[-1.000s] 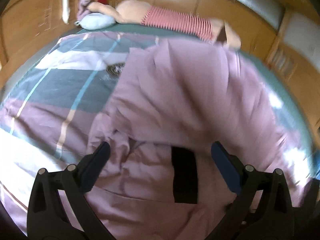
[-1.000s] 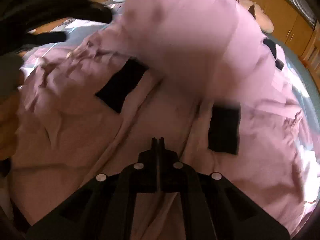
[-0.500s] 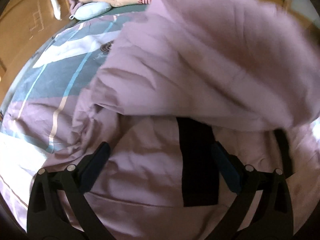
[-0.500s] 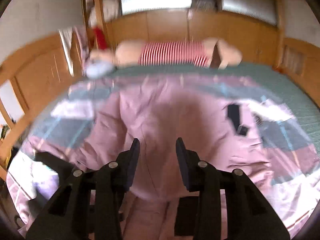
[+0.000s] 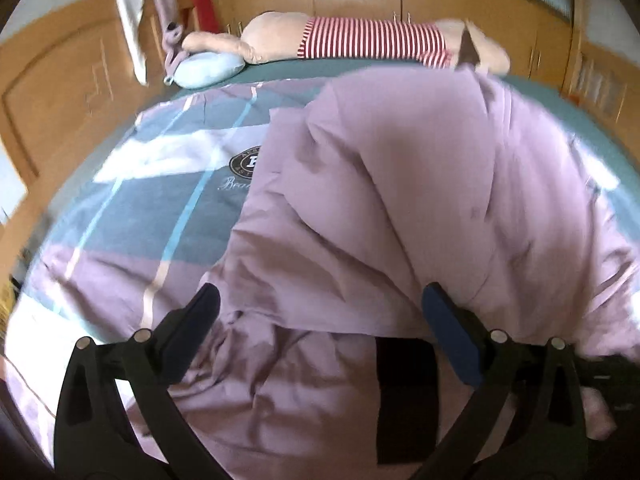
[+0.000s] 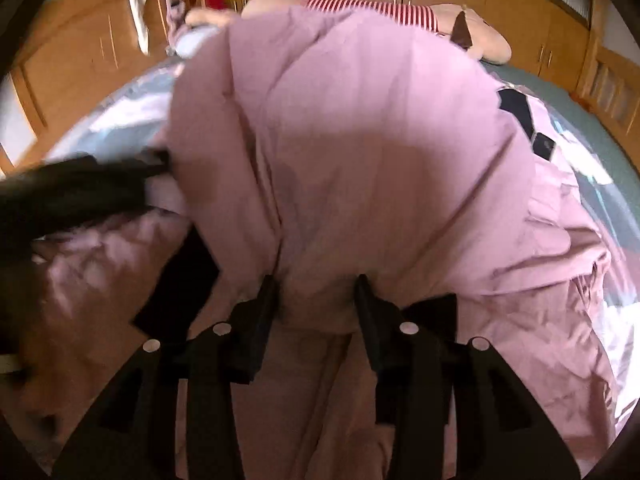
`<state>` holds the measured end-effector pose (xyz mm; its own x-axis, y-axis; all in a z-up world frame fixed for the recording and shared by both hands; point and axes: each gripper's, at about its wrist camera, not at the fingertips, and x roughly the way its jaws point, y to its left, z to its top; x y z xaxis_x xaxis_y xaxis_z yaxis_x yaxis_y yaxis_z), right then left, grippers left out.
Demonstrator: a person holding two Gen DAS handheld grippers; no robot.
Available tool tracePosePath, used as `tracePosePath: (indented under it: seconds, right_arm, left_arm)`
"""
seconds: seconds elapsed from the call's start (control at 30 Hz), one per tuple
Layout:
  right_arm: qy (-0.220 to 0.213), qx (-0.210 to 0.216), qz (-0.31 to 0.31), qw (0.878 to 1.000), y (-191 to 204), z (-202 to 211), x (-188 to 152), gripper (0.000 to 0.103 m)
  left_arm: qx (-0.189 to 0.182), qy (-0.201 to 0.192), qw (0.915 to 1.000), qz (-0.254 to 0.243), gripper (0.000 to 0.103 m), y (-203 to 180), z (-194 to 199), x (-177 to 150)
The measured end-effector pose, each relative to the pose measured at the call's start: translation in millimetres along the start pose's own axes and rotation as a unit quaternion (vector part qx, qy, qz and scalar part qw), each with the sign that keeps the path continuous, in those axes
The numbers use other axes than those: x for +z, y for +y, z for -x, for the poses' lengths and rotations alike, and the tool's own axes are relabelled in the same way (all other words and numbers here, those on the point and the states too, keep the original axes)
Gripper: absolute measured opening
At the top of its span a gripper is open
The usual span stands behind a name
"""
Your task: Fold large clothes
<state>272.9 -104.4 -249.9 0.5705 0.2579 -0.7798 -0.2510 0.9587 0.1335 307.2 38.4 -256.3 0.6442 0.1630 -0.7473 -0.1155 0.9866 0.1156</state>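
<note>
**Change since one second ago**
- Left tongs [image 5: 320, 300]: wide apart as before, clamping nothing; now poised just above the near edge of the large mauve-pink cotton garment with black rectangular patches [image 5: 400, 200].
- Garment: spread across the blue-grey and lilac checked bed cover [image 5: 180, 200]. Far half, mid-air half a second ago, now brought over and laid on the near half as a thick, rounded flap. Black patch [image 5: 406, 396] partly covered by the flap's edge.
- Right tongs [image 6: 317, 286]: pressed together a second ago, now opening. Flap's near edge bulging between them, pads not seen pressing on it.

**Meaning for the task**
- Judged as first fold laid and released.
- Flap puffed and creased, so probably needs flattening before any further fold.
- Left side of the garment bunched near the left tongs; likely needs straightening.

**Writing and marks**
- Round dark crest [image 5: 245, 162] printed on the bed cover, just left of the garment: a capital letter inside, ring text too small to read.
- Script line beneath: begins "Bea", remainder hidden under the garment.
- No legible label on the garment, nor on the red-and-white-striped plush toy [image 5: 372, 38] at the head of the bed.
</note>
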Motion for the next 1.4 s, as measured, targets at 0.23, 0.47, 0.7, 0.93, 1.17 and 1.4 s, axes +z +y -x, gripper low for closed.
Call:
tracePosePath:
  seconds: [0.23,0.47,0.7,0.93,1.17,1.4]
  right_arm:
    - [-0.094,-0.040,-0.021,0.995,-29,51,33,0.041]
    - [-0.058,-0.028,-0.062,0.996,-59,-12,96,0.041]
    - [-0.027,-0.036,-0.048,0.998,-78,-61,48,0.042]
    - [-0.039,-0.036,-0.036,0.998,-68,-42,20,0.045]
    - [-0.039,-0.037,-0.034,0.998,-62,-36,29,0.047]
    - [-0.094,-0.077,-0.079,0.990,-76,-23,53,0.060]
  left_arm:
    - [-0.026,0.050,0.9980,0.027,0.101,9,-45,-9]
    - [-0.020,0.040,0.9988,0.022,0.101,3,-48,-15]
    - [-0.074,-0.066,0.9865,0.130,0.097,45,22,9]
    - [-0.022,-0.040,0.9981,0.043,0.097,-2,-2,36]
    - [-0.077,0.026,0.9936,0.078,0.098,16,-60,9]
    - [-0.055,0.013,0.9959,0.071,0.100,8,-60,4]
